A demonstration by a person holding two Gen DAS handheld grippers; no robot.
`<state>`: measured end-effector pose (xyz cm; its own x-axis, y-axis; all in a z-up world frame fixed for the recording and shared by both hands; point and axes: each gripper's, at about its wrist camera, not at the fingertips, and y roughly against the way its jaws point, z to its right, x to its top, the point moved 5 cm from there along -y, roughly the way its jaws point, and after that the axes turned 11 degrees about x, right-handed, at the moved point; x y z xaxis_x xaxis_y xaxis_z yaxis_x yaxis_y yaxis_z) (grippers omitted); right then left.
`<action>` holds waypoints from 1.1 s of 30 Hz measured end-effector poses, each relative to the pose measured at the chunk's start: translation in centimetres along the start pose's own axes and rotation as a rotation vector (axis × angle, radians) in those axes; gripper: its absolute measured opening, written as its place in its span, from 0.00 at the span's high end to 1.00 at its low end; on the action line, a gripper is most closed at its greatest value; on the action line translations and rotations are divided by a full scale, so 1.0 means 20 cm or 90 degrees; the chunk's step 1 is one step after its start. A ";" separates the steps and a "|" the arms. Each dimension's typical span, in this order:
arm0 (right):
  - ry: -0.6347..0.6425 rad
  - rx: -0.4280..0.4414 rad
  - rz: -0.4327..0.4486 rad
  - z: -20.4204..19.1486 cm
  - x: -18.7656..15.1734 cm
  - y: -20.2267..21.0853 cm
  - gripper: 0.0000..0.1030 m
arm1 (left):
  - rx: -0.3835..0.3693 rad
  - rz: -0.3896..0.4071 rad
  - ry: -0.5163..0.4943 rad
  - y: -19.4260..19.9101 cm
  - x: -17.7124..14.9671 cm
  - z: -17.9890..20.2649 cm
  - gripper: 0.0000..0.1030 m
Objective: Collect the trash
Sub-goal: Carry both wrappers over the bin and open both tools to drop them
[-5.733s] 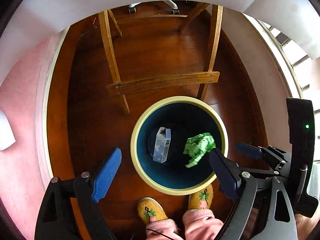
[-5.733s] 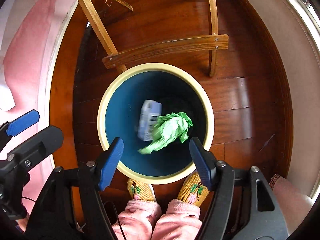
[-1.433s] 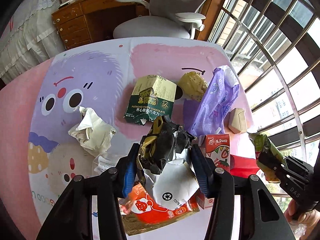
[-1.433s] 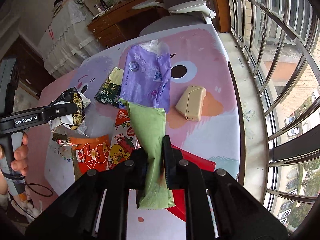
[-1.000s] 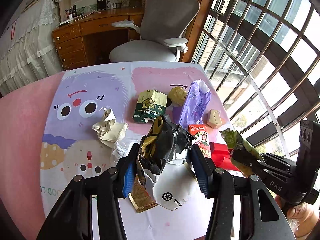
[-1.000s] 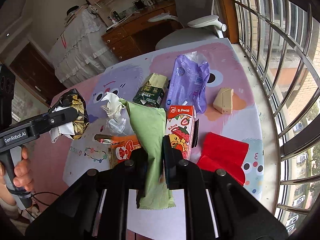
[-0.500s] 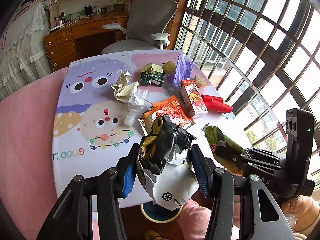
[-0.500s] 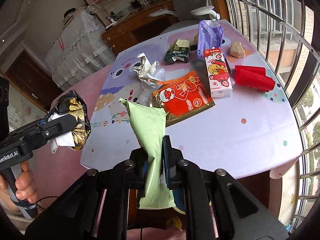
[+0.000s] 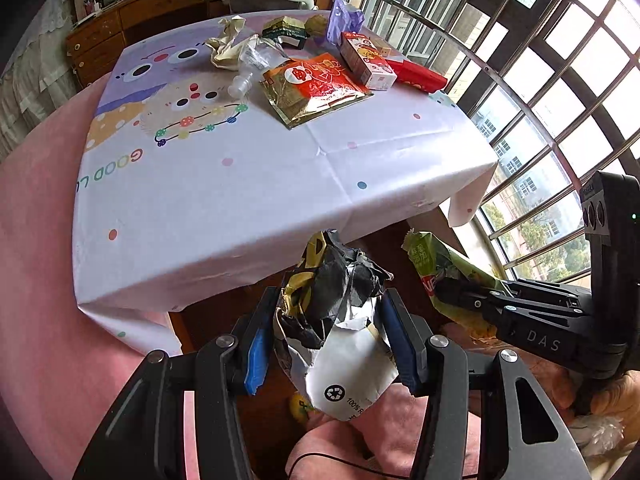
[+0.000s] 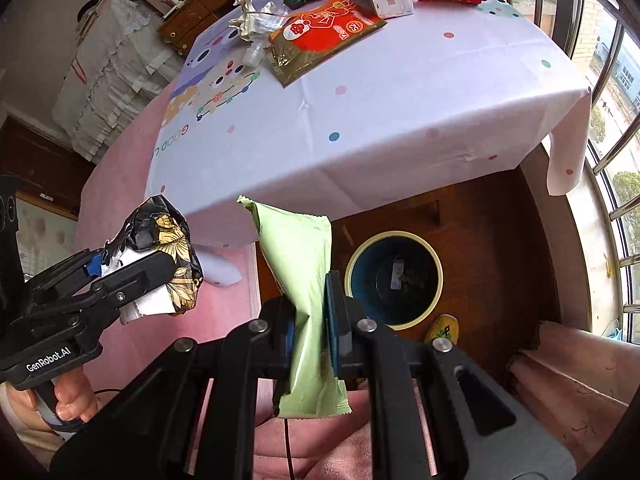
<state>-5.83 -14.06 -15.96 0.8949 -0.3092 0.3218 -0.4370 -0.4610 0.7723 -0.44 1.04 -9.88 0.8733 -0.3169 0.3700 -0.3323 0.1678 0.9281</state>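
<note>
Tools grip one wrapper each

left gripper: matt black plastic with metal screws; blue rubbery pads are seen on the fingers.
crumpled wrapper: creased foil-like film, glossy black and gold outside, white papery inside.
right gripper: matt black plastic.
green packet: smooth, faintly shiny plastic film with crimped ends.
tablecloth: smooth printed sheet, matt, with fold creases.
orange bag: glossy film with a metallic gold edge.
carton: printed cardboard, smooth.
bin: smooth plastic, cream rim, dark blue inside.
floor: polished dark wood, glossy.
window bars: shiny metal.
</note>
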 end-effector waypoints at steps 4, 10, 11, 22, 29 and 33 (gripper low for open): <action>-0.047 0.003 -0.028 0.15 -0.08 -0.14 0.90 | 0.014 -0.023 0.003 -0.18 -0.09 0.05 0.50; -0.132 0.006 -0.060 0.49 -0.24 -0.53 0.90 | 0.030 -0.098 0.027 -0.66 -0.30 0.09 0.50; -0.148 0.008 -0.065 0.56 -0.27 -0.61 0.90 | 0.034 -0.113 0.032 -0.76 -0.34 0.10 0.50; -0.277 -0.006 -0.081 1.20 -0.41 -1.33 0.90 | 0.057 -0.162 0.031 -1.65 -0.53 0.15 0.48; -0.309 -0.021 -0.105 1.40 -0.45 -1.59 0.79 | 0.059 -0.183 0.026 -1.95 -0.56 0.13 0.38; -0.311 -0.021 -0.113 1.44 -0.46 -1.66 0.58 | 0.070 -0.189 0.027 -2.05 -0.55 0.08 0.13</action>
<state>-2.15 -19.89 -60.39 0.8045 -0.5850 -0.1029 -0.2725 -0.5175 0.8111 2.91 -3.88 -51.86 0.9511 -0.2977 0.0819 -0.0948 -0.0290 0.9951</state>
